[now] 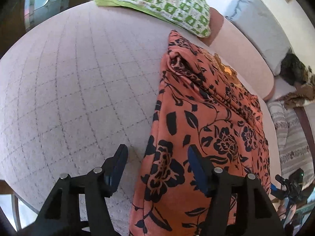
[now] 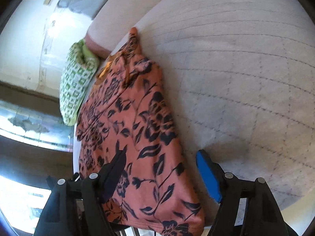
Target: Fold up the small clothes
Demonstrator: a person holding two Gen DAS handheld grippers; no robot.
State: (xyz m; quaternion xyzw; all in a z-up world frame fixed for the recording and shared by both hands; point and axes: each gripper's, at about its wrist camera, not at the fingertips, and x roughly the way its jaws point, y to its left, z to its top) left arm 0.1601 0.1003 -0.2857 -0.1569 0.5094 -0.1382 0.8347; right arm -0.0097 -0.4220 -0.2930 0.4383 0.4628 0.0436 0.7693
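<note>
- Left claw [image 1: 156, 158] stands wide, empty; the soft orange garment [image 1: 206, 129] with black flowers lies under and ahead of it, flat on the quilted bedspread [image 1: 69, 88].
- Right claw [image 2: 160, 164] stands wide, straddling the garment's [image 2: 133, 127] hem edge, pads apart from it.
- Green checked pillow [image 1: 157, 2] far ahead.

A pale quilted mattress [image 1: 69, 82] is seen; an orange garment with black floral print [image 1: 196, 127] is laid on it, beside a green-checked pillow [image 1: 157, 2].

garment [image 1: 206, 122]: orange, black floral (between jaws) | bedcover [image 1: 78, 78]: pale lilac, quilted grid | pillow [image 1: 157, 2]: green-white checks, beyond jaws
</note>
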